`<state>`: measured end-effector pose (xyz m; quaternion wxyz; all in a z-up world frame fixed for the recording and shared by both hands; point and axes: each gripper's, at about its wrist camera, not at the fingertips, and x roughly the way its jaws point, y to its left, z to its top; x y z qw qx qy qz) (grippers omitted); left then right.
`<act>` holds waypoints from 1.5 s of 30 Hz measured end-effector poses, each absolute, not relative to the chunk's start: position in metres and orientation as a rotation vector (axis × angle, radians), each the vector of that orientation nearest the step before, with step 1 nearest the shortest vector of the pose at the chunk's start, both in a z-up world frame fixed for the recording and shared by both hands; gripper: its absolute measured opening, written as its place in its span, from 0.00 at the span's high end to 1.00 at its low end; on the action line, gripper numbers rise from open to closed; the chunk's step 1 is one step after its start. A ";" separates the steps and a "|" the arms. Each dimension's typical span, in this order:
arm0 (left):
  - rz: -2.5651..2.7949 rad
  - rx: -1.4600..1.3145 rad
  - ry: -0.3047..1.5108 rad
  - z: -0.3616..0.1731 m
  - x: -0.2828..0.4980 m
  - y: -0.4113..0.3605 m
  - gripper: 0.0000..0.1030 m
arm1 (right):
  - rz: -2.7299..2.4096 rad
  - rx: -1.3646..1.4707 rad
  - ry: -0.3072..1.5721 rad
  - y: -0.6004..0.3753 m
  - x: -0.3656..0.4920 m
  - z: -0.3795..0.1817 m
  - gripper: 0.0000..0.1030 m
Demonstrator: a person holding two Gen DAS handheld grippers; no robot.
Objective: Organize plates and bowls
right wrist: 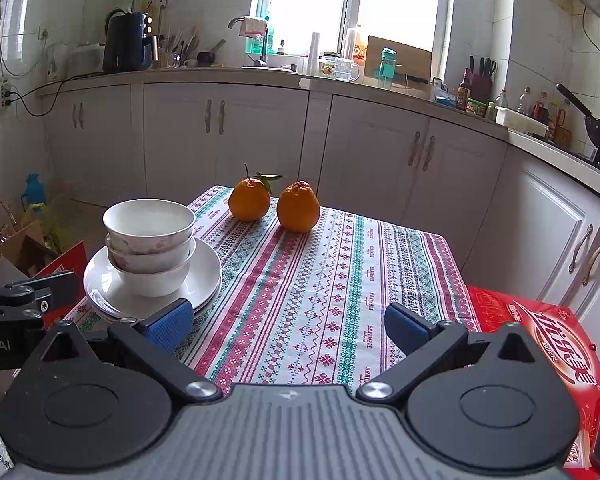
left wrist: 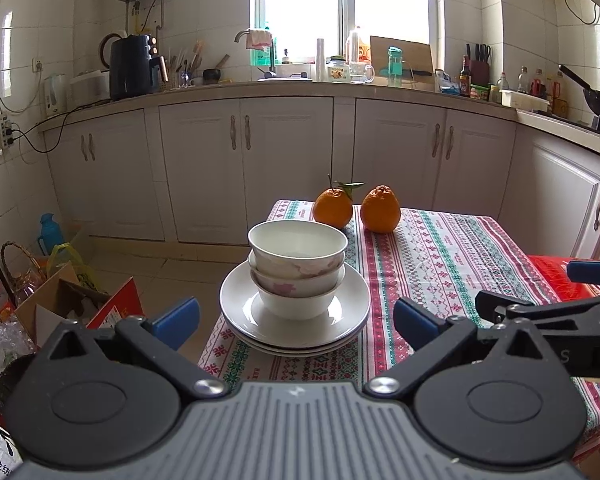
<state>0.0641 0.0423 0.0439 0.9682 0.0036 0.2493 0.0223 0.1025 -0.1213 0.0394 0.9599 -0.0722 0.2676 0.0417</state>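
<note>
White bowls (left wrist: 297, 268) sit nested on the stacked plates (left wrist: 295, 320) at our bench's (left wrist: 440, 256) near-left edge, both the left gripper (left wrist: 296, 318) and right gripper (right wrist: 288, 326) spread and empty, so we judge stacking done and retreat next.
</note>
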 end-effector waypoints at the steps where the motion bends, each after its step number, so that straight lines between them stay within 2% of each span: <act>1: 0.046 0.009 0.503 0.044 0.064 0.042 0.01 | 0.083 -0.147 0.538 -0.121 0.102 0.040 0.00; 45: 0.045 0.013 0.498 0.047 0.062 0.040 0.01 | 0.064 -0.142 0.520 -0.125 0.100 0.042 0.00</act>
